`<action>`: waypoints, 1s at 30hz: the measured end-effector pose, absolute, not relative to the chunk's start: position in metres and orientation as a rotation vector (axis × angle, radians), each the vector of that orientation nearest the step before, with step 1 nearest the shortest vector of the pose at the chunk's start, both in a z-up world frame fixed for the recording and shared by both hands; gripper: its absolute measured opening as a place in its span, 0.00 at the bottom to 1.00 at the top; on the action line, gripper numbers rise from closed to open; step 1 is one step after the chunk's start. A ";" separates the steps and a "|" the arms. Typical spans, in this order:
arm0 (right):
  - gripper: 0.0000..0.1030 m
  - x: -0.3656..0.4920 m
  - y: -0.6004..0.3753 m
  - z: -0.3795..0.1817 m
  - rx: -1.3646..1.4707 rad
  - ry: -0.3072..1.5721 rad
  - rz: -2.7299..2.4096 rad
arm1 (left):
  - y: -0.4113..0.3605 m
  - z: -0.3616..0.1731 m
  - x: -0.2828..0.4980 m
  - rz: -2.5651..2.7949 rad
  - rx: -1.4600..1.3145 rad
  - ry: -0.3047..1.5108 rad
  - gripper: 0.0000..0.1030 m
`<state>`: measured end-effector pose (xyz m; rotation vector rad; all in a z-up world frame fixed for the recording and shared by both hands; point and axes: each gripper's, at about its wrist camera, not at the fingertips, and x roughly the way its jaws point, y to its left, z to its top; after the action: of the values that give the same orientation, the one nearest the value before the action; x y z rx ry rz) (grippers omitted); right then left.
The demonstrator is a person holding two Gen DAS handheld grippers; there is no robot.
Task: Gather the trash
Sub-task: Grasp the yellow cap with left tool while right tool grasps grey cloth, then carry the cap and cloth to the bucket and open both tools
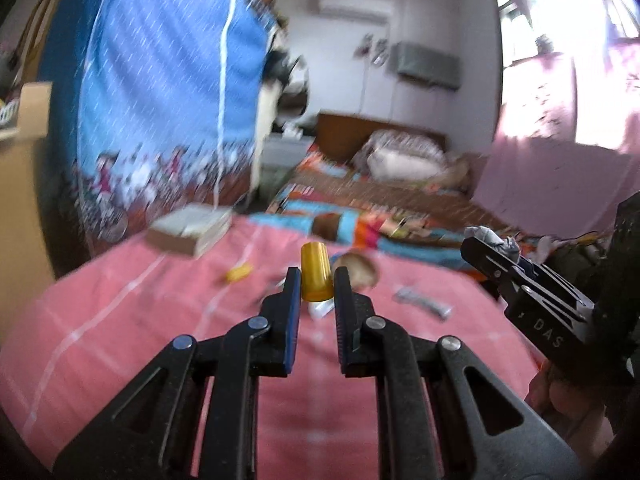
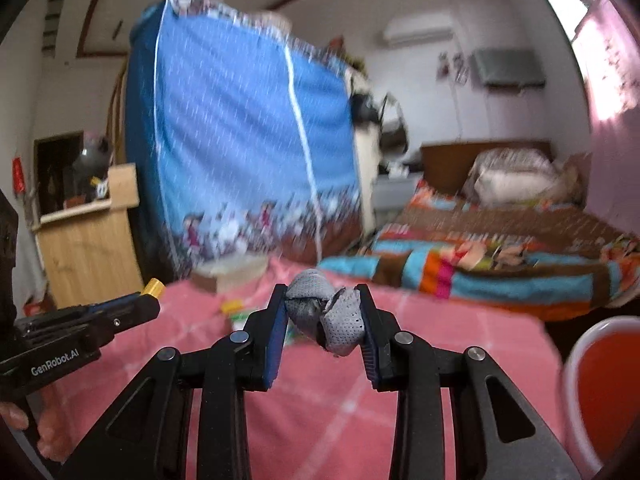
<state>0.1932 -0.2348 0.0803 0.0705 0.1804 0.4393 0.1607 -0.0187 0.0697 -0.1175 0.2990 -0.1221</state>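
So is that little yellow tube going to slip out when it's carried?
Maybe. The yellow tube looks smooth, hard and round, so it could twist or slide between the left gripper pads. It looks small and hollow, probably light. If dropped on the pink bedspread, it would likely roll.

White walls close a bedroom under a pale ceiling. A blue patterned wardrobe cover fills the centre left of the right wrist view, with a wooden cabinet at its left edge. High on the far wall, upper right, hangs an air conditioner, and a grey box sits below it. A bed with a brown headboard, pale pillows and a striped blanket lies at centre right. Pink curtains glow with window light at the right. A pink checked sheet spreads across the bottom.
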 end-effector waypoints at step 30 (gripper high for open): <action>0.32 0.149 -0.435 0.062 0.234 0.243 -0.092 | -0.229 0.072 0.203 -0.654 -0.065 0.449 0.18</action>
<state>0.1491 -0.4349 0.0620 0.2341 0.2433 -0.0918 0.2030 -0.2292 0.0719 -0.0647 0.4485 -0.6545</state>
